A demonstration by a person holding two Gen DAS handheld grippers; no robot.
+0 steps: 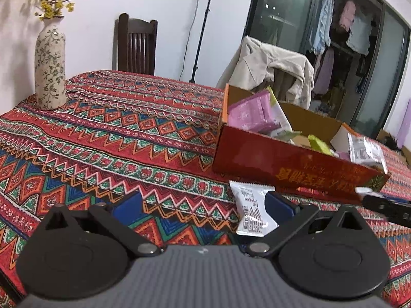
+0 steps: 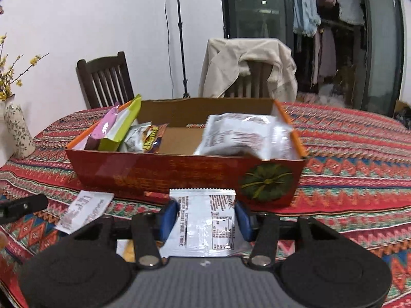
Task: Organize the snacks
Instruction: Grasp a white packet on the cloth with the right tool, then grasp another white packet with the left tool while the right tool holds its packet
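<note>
A red cardboard box stands on the patterned tablecloth and holds several snack packets: pink and green ones at its left, white ones at its right. It also shows in the left wrist view. My right gripper is shut on a white snack packet, held just in front of the box. My left gripper is open and empty above the cloth; a white packet lies on the cloth by its right finger. That packet also shows in the right wrist view.
A flowered vase with yellow blossoms stands at the table's far left. A dark wooden chair and a chair draped with a beige jacket stand behind the table. A light stand is by the wall.
</note>
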